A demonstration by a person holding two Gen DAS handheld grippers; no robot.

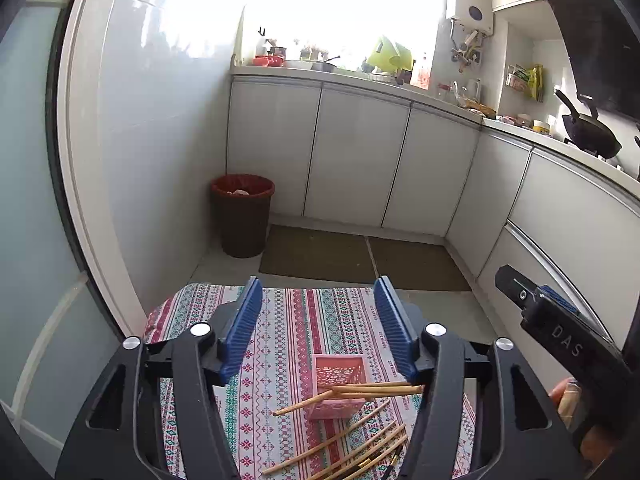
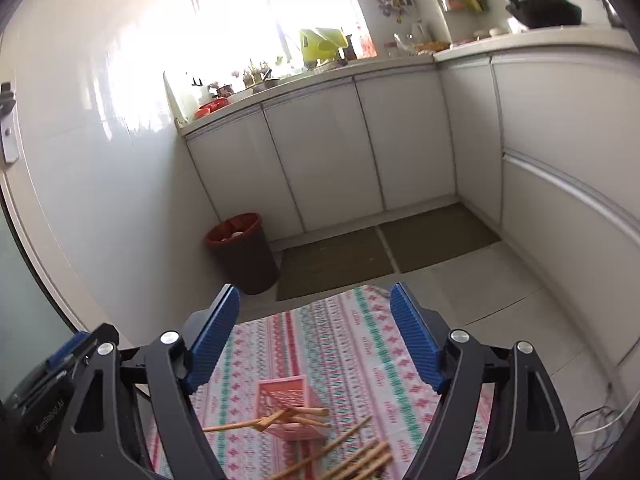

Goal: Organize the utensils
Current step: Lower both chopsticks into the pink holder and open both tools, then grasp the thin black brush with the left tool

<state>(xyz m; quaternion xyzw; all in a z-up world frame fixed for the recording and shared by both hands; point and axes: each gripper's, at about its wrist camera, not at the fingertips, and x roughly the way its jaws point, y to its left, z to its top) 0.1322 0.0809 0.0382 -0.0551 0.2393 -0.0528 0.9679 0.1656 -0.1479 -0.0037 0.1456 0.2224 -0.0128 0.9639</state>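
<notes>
Both the left gripper (image 1: 318, 322) and right gripper (image 2: 314, 330) hold their fingers apart above a small pink plastic lattice basket (image 1: 340, 376) with wooden chopsticks (image 1: 352, 392) leaning out toward three o'clock.

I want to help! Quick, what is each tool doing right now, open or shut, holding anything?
Left tool: open, holding nothing, above the pink basket.
Right tool: open, holding nothing; the chopsticks lie on the cloth below.
</notes>
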